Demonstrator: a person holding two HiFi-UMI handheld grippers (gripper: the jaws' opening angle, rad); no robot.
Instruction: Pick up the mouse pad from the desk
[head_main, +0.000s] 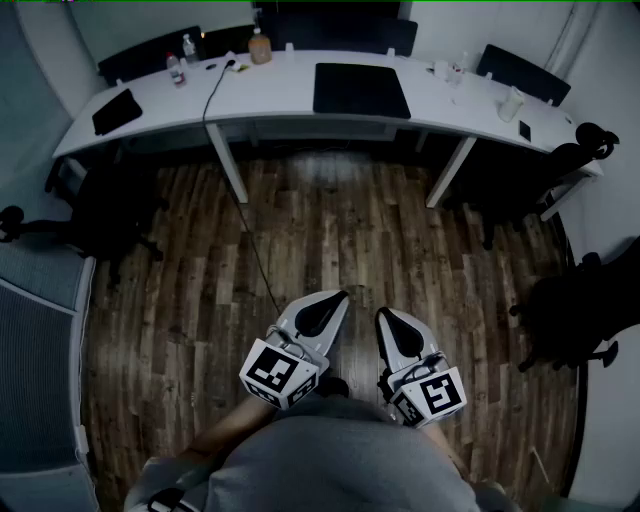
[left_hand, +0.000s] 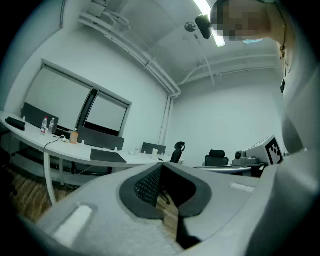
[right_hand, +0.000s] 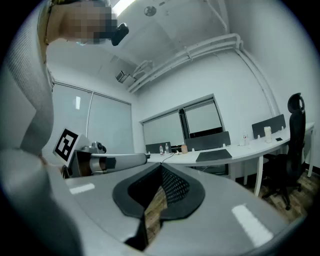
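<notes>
In the head view I see the mouse pad (head_main: 361, 90) upper centre on the white tabletop (head_main: 280, 95), long axis across the frame. It is well apart from the left gripper (head_main: 337, 300) and right gripper (head_main: 388, 318), both clenched, empty and about equally near. In the left gripper view it sits small, lower left. In the right gripper view it lies right of centre, edges indistinct.

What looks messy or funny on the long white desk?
Nothing much. The mouse pad lies flat and square on the desk, and the bottles stand upright. Only a black cable trails off the front edge down onto the wooden floor.
</notes>
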